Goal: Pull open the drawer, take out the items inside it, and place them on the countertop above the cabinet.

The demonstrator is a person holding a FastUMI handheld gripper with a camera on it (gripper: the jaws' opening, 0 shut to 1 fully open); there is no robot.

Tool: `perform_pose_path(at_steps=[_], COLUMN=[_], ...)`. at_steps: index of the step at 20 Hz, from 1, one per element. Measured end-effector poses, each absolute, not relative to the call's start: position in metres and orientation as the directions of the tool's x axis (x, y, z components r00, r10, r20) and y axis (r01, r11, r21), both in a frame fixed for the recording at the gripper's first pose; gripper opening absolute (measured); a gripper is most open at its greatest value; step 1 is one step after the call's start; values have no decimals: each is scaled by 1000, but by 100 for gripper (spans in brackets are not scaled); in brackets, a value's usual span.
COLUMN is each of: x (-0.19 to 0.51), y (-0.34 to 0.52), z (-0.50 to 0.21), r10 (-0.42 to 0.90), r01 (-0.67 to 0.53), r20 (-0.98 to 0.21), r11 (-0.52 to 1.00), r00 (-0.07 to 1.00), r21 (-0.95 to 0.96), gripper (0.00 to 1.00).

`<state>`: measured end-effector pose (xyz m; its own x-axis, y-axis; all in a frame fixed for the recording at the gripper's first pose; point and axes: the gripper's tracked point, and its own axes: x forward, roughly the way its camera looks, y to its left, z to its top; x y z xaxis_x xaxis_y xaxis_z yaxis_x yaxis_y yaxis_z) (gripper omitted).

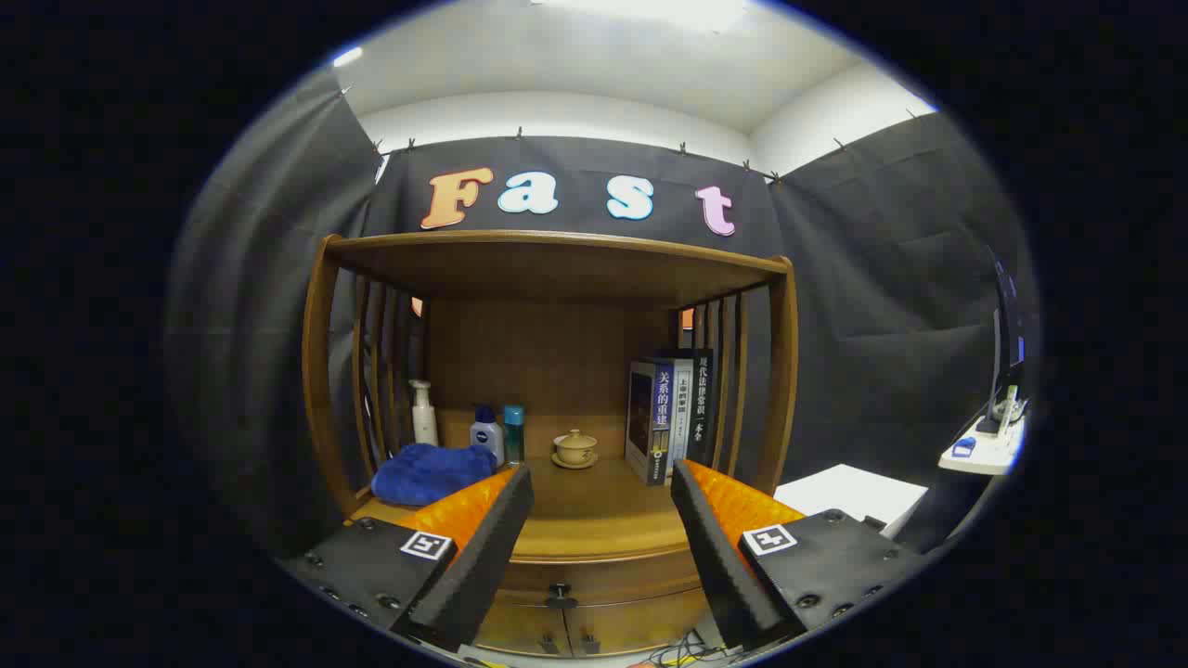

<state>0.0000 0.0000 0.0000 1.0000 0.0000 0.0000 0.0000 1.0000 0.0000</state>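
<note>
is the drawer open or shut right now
Shut: the drawer front sits flush under the countertop, its knob untouched. The gripper hangs open, jaws apart.

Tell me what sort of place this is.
Most likely a staged home corner in a recording booth: a wooden cabinet holds books, a lidded teacup, toiletry bottles and a blue towel, with black cloth hung behind. The gripper is open before the drawer knob.

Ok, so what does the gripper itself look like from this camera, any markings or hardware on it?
The gripper shows two wedge-shaped fingers with finely ribbed inner faces, each mounted on a dark block. Each block carries a square black-and-white fiducial marker and several round screw heads. The fingers stand open and apart, ahead of the cabinet's drawer knob. No cables on the gripper are visible.
</note>
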Motion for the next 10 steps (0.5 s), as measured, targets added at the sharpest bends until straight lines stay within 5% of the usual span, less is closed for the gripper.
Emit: perform_pose_path(at_steps=[10], x=[3], y=[-2], z=[-5], r10=[15], r01=[-15], r20=[4], r11=[1000], r00=[1000], r21=[22], gripper=[98])
